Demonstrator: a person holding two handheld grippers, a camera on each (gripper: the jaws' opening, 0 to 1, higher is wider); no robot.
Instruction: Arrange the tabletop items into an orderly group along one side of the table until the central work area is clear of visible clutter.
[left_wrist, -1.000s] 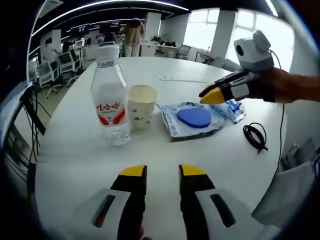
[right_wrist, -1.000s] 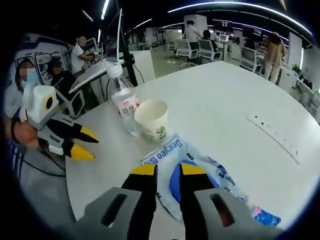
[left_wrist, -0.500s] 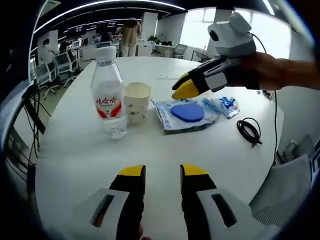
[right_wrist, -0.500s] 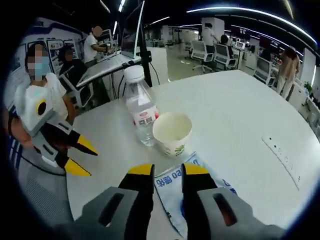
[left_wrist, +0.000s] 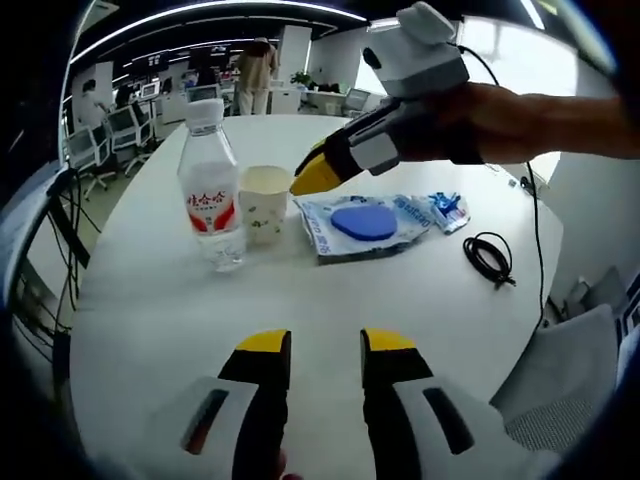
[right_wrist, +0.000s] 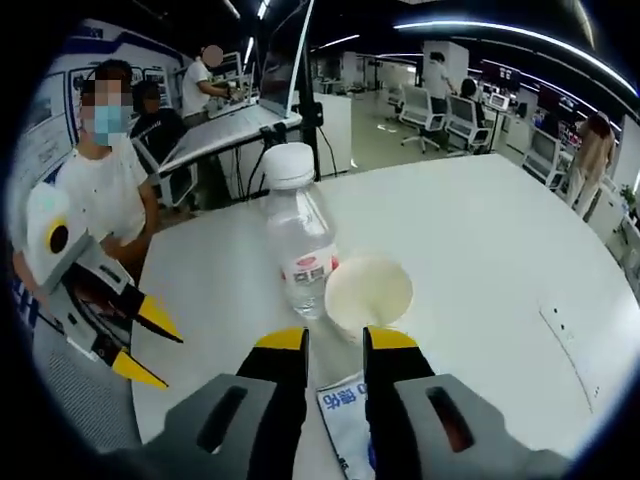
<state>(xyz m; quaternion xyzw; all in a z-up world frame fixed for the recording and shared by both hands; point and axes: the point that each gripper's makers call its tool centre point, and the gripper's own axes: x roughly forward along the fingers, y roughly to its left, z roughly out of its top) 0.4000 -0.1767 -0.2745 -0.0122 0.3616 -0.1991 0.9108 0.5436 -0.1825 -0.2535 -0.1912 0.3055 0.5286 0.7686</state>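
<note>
On the white table (left_wrist: 150, 310) a clear water bottle (left_wrist: 208, 190) with a red label stands beside a paper cup (left_wrist: 264, 205). To their right lie a blue-and-white packet (left_wrist: 365, 222) and a small blue wrapper (left_wrist: 445, 208). My right gripper (left_wrist: 315, 175) hovers just above the cup's right rim. In the right gripper view it (right_wrist: 335, 342) is open, with the cup (right_wrist: 368, 295) and bottle (right_wrist: 300, 250) just beyond its tips and the packet's edge (right_wrist: 345, 420) below between the jaws. My left gripper (left_wrist: 325, 345) is open over bare table; its tips (right_wrist: 140, 345) are spread.
A coiled black cable (left_wrist: 488, 258) lies on the table right of the packet. The table's near edge (left_wrist: 60, 340) curves at the left, with a grey chair (left_wrist: 560, 400) at the right. A person in a white shirt (right_wrist: 100, 190) sits behind the left gripper.
My right gripper has moved from over the packet leftward to the cup and bottle. The left gripper has hardly moved. Items on the table stay put.
</note>
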